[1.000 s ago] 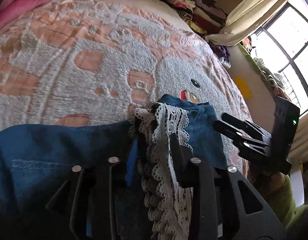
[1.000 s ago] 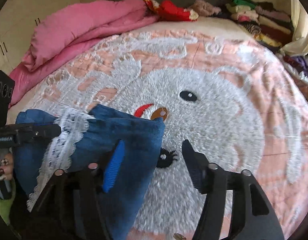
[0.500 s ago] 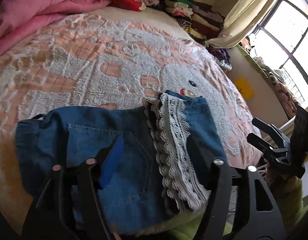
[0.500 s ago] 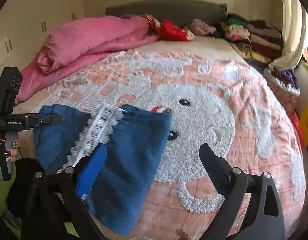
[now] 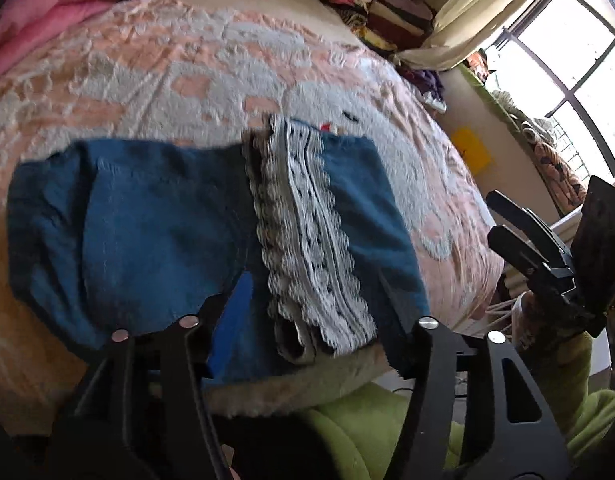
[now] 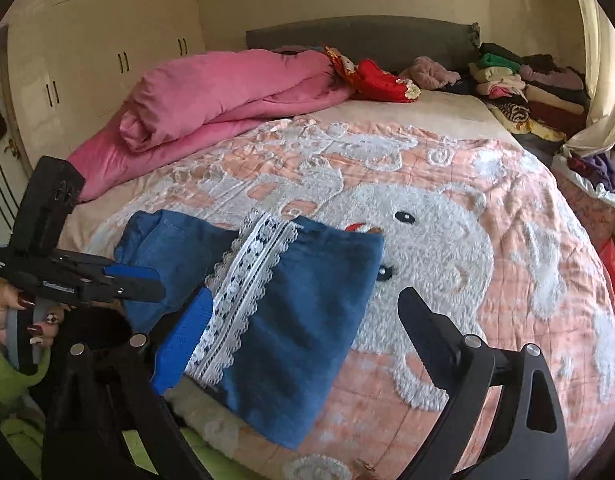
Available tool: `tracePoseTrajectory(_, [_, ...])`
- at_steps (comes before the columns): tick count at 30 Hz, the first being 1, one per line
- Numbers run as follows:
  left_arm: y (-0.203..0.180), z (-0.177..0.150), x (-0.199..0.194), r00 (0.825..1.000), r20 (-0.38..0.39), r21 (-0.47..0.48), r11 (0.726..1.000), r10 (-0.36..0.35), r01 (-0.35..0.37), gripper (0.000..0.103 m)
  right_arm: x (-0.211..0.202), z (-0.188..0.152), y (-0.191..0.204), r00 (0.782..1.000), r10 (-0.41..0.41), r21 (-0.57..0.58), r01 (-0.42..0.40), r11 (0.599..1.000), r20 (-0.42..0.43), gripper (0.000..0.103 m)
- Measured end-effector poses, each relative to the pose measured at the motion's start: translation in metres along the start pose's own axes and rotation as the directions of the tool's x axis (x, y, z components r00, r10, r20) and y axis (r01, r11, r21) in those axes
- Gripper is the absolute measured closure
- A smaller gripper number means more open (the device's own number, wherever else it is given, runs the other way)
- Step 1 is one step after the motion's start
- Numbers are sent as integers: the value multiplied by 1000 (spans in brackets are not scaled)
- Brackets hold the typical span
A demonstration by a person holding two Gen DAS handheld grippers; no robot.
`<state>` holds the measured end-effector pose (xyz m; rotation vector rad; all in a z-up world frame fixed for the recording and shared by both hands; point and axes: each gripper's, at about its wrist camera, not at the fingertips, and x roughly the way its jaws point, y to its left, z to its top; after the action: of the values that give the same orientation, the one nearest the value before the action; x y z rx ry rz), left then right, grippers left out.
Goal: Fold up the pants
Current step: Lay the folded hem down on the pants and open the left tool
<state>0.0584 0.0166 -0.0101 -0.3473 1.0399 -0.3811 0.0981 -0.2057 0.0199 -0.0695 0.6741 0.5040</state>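
Note:
The blue denim pants (image 5: 147, 224) lie folded near the bed's front edge, with a white lace trim (image 5: 307, 232) across the top. They also show in the right wrist view (image 6: 307, 300), lace trim (image 6: 243, 292) running diagonally. My left gripper (image 5: 307, 304) is open just above the fold's near edge, holding nothing; it appears at the left of the right wrist view (image 6: 147, 280). My right gripper (image 6: 303, 312) is open and empty, drawn back above the pants' near corner; it shows at the right of the left wrist view (image 5: 495, 216).
The bed has a peach blanket (image 6: 487, 240) with a white animal pattern. A pink duvet (image 6: 227, 92) lies at the back left, stacked folded clothes (image 6: 519, 88) at the back right. Wardrobes (image 6: 107, 48) stand left; a window (image 5: 579, 60) and curtain are right.
Both grippers let go of the pants and pulled back toward the bed's edge. The folded pants now rest flat on the blanket.

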Motion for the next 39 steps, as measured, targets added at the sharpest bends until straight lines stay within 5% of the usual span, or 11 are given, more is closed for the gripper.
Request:
tracePoseTrajectory(7, [-3, -28, 21, 996, -83, -27, 999, 28, -30, 54, 4, -31, 8, 995, 72, -9, -73, 997, -65, 20])
tracePoseTrajectory(15, [8, -36, 47, 991, -133, -114, 993, -1, -15, 55, 22, -53, 24, 985, 127, -23, -131, 991, -118, 20])
tracePoseTrajectory(17, [7, -35, 52, 992, -129, -114, 993, -12, -3, 81, 28, -54, 27, 983, 131, -25, -136, 990, -129, 20])
tracePoseTrajectory(22, [4, -36, 43, 995, -99, -70, 998, -12, 5, 90, 36, -56, 32, 981, 120, -26, -126, 992, -153, 20])
tracePoseTrajectory(29, [4, -36, 25, 994, -75, -6, 997, 74, -75, 88, 45, -50, 47, 983, 84, -79, -98, 992, -163, 20])
tracePoseTrajectory(31, [5, -41, 34, 991, -98, 2, 996, 92, -92, 86, 50, -51, 49, 982, 81, -78, -95, 992, -173, 33])
tracePoseTrajectory(36, [3, -44, 35, 990, -96, 11, 995, 102, -102, 83, 63, -58, 46, 973, 80, -73, -98, 992, -218, 39])
tracePoseTrajectory(39, [3, -42, 36, 991, -93, 14, 995, 98, -97, 81, 75, -69, 40, 960, 5, -110, -38, 993, -281, 46])
